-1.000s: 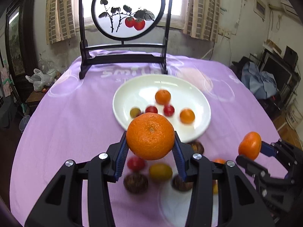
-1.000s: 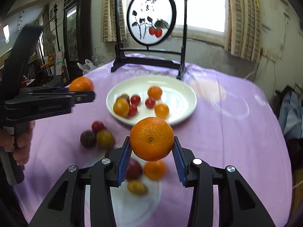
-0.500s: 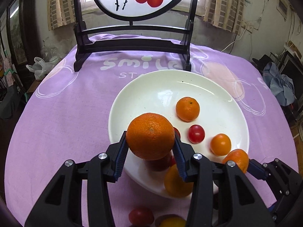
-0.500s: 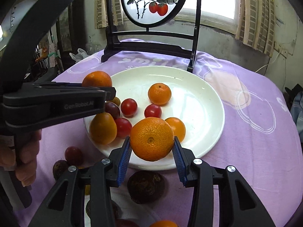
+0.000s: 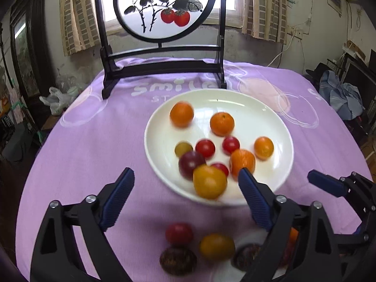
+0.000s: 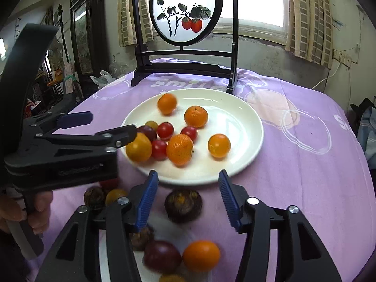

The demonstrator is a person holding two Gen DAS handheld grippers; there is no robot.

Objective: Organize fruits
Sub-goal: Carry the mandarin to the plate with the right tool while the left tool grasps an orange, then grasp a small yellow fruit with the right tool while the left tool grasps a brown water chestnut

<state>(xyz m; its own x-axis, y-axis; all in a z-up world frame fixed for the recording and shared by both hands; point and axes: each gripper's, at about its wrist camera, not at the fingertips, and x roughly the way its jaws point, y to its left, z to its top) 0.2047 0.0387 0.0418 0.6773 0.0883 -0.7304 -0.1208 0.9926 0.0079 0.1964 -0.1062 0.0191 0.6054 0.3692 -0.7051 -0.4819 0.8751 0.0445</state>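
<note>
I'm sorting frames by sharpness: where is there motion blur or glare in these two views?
Left wrist view: the mandarin at the white plate's far left is smeared; the window behind the round painted screen is blown out. Right wrist view: the loose fruit nearest the camera, like the dark round fruit, is soft; the same window glares.

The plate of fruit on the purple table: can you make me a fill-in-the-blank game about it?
1. The fruit sits on a round ____ plate.
2. The tablecloth under the plate is ____.
3. The round screen behind the plate shows two painted ____ fruits.
4. The left gripper holds ____.

Missing words: white; purple; red; nothing
</note>
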